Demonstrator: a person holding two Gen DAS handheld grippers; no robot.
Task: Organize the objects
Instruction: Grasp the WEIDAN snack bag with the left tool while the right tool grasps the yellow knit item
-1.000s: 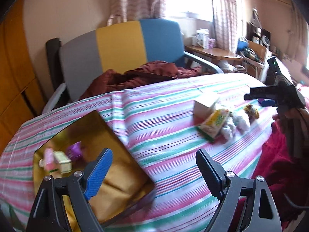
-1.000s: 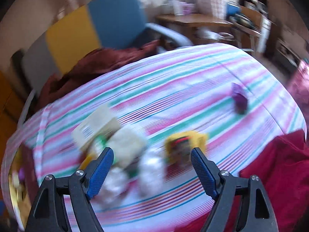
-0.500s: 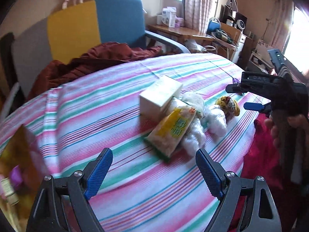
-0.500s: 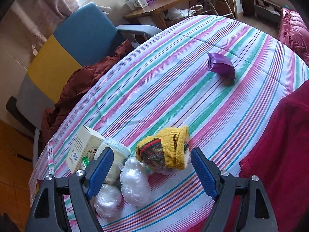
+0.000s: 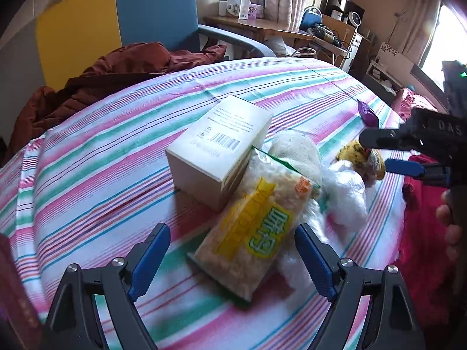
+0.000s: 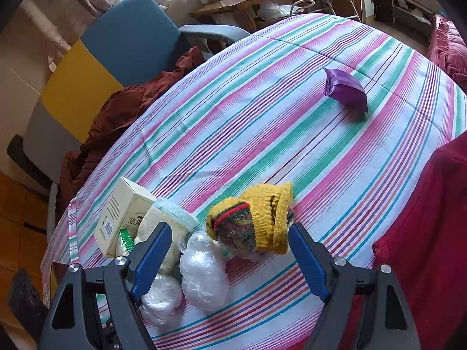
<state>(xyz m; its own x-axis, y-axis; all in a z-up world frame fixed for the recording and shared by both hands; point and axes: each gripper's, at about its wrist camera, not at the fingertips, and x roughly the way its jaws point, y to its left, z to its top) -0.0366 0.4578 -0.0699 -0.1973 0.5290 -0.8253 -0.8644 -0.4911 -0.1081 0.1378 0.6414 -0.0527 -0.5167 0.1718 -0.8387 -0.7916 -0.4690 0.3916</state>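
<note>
A pile lies on the striped cloth: a cream box (image 5: 221, 148) (image 6: 122, 213), a yellow-green snack bag (image 5: 254, 242), a white sock (image 5: 297, 151) (image 6: 163, 224), clear plastic-wrapped bundles (image 5: 350, 195) (image 6: 204, 268) and a yellow knit sock bundle (image 5: 359, 157) (image 6: 256, 221). A purple pouch (image 6: 346, 89) (image 5: 367, 113) lies apart, farther right. My left gripper (image 5: 232, 259) is open and empty, just above the snack bag. My right gripper (image 6: 226, 258) is open and empty, close over the yellow bundle and the plastic bundles; it also shows in the left wrist view (image 5: 392, 154).
A chair (image 5: 116, 20) with a dark red garment (image 5: 111, 73) stands behind the table (image 6: 262, 116). A red cloth (image 6: 432, 218) hangs at the table's right front edge. A cluttered desk (image 5: 262, 26) stands at the back.
My left gripper has swung right from the golden box to over the pile, close above the snack bag. My right gripper has moved in closer to the yellow sock bundle. Both stay open.
</note>
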